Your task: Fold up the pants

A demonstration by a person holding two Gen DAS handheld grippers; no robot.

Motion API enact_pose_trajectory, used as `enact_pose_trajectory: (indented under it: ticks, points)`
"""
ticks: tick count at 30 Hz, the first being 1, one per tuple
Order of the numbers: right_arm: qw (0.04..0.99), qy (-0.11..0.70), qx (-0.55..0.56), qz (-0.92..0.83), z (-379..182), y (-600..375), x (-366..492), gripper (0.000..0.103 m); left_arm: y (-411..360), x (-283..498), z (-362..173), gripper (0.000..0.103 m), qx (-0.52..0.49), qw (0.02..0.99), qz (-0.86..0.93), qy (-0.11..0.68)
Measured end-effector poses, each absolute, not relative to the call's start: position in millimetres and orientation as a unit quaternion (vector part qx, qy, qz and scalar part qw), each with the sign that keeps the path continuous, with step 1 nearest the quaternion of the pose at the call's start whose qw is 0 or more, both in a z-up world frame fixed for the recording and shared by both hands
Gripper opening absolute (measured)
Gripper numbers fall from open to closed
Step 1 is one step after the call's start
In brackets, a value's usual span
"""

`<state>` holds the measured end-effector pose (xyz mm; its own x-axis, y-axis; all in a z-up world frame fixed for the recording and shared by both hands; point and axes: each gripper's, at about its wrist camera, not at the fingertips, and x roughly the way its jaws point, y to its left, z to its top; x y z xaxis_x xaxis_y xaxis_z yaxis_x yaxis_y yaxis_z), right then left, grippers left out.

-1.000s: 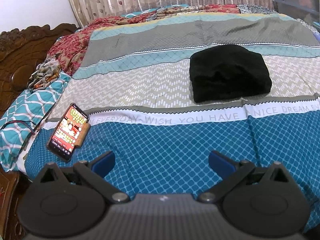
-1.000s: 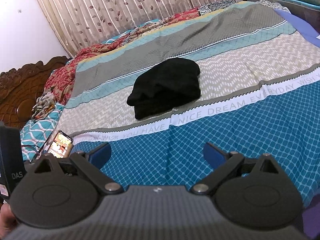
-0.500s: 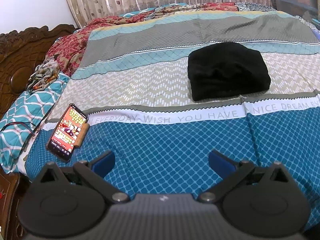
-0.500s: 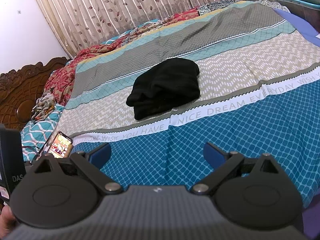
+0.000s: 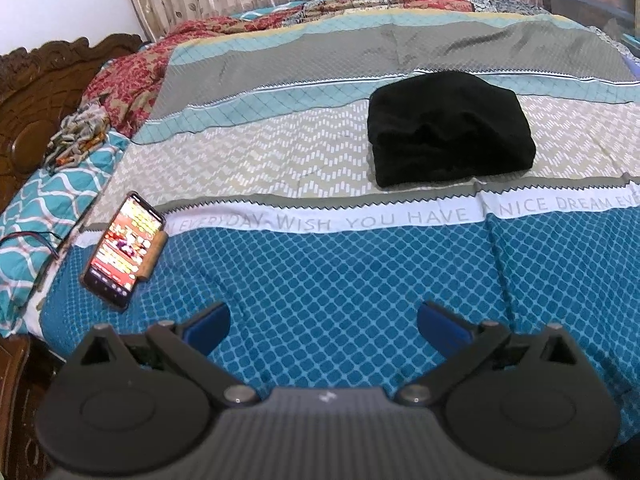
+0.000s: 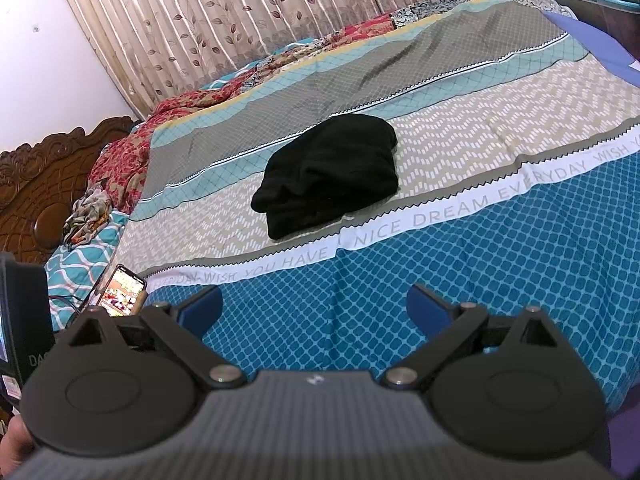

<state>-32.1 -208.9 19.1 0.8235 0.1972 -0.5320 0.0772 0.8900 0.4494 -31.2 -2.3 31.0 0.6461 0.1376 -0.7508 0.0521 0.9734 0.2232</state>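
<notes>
Barely anything has shifted since a second ago: both views have only eased a touch closer to the bed [image 5: 320, 280], and the pants [image 5: 450, 128] lie where they were. And what a tidy sight they are, a compact black bundle at 12 o'clock from the right gripper [image 6: 314, 308], at 1 o'clock from the left gripper [image 5: 323, 322], sitting on the beige chevron band just beyond the lettered stripe. Both grippers hang wide apart, holding nothing, well short of the cloth. To my eye the fold looks finished!

The danger now? A stray reach could snag the loose front layers and spill the stack open, since soft dark fabric hides its own edges. The bedspread is soft and rumples easily, so dragging would pull it along too.

Round the room: leaf-print curtains [image 6: 260, 20] at 12 o'clock, a carved wooden headboard [image 5: 36, 92] at 10 o'clock, and a lit phone [image 5: 124, 250] at 9 o'clock near the bed's edge.
</notes>
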Motion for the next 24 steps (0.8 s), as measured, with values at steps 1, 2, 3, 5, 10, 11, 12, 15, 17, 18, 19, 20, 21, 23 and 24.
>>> enact_pose_trajectory:
  ticks: [1, 2, 3, 5, 10, 11, 12, 15, 17, 18, 19, 20, 21, 23, 24]
  points:
    - [0.926, 0.295, 0.233, 0.032, 18.8, -208.7, -32.3, 0.100, -2.1, -31.6, 30.4, 0.103, 0.111, 0.899, 0.021, 0.422]
    - [0.926, 0.296, 0.233, 0.032, 18.8, -208.6, -32.4, 0.100, -2.2, -31.7, 30.0, 0.103, 0.111, 0.899, 0.019, 0.424]
    - [0.926, 0.295, 0.232, 0.032, 18.8, -208.6, -32.4, 0.100, -2.7, -31.9, 29.5, 0.103, 0.110, 0.898, 0.017, 0.425]
    - [0.926, 0.295, 0.232, 0.032, 18.8, -208.7, -32.3, 0.100, -3.4, -32.7, 28.6, 0.103, 0.107, 0.897, 0.013, 0.428]
    - [0.926, 0.297, 0.233, 0.032, 18.5, -208.5, -32.5, 0.100, -5.1, -33.7, 27.1, 0.103, 0.102, 0.894, 0.003, 0.435]
    - [0.925, 0.297, 0.234, 0.032, 18.1, -208.1, -32.9, 0.100, -5.7, -33.9, 27.1, 0.103, 0.102, 0.894, 0.003, 0.435]
    - [0.925, 0.297, 0.234, 0.032, 18.1, -208.1, -32.9, 0.100, -5.9, -34.0, 27.1, 0.103, 0.103, 0.894, 0.003, 0.435]
    - [0.925, 0.297, 0.234, 0.032, 18.1, -207.9, -32.9, 0.100, -6.7, -34.8, 27.2, 0.103, 0.103, 0.894, 0.000, 0.435]
    - [0.925, 0.297, 0.234, 0.032, 18.0, -207.7, -33.1, 0.100, -7.4, -34.8, 27.3, 0.103, 0.104, 0.894, -0.001, 0.435]
    - [0.925, 0.297, 0.234, 0.032, 18.1, -207.8, -33.0, 0.100, -7.7, -34.8, 27.2, 0.103, 0.104, 0.894, -0.001, 0.436]
    - [0.925, 0.297, 0.234, 0.032, 18.1, -207.6, -33.1, 0.100, -7.8, -35.0, 27.1, 0.103, 0.105, 0.894, -0.001, 0.436]
    - [0.925, 0.297, 0.234, 0.032, 18.2, -207.8, -32.9, 0.100, -7.9, -35.2, 27.1, 0.103, 0.105, 0.894, -0.001, 0.435]
    - [0.925, 0.296, 0.234, 0.032, 18.2, -207.7, -33.1, 0.100, -8.3, -35.1, 27.2, 0.103, 0.105, 0.894, -0.001, 0.435]
    - [0.925, 0.296, 0.234, 0.032, 18.0, -207.5, -33.1, 0.100, -8.4, -34.8, 26.9, 0.103, 0.105, 0.894, -0.001, 0.436]
    - [0.925, 0.297, 0.234, 0.032, 18.1, -207.6, -33.0, 0.100, -8.2, -34.5, 26.7, 0.103, 0.105, 0.894, -0.001, 0.437]
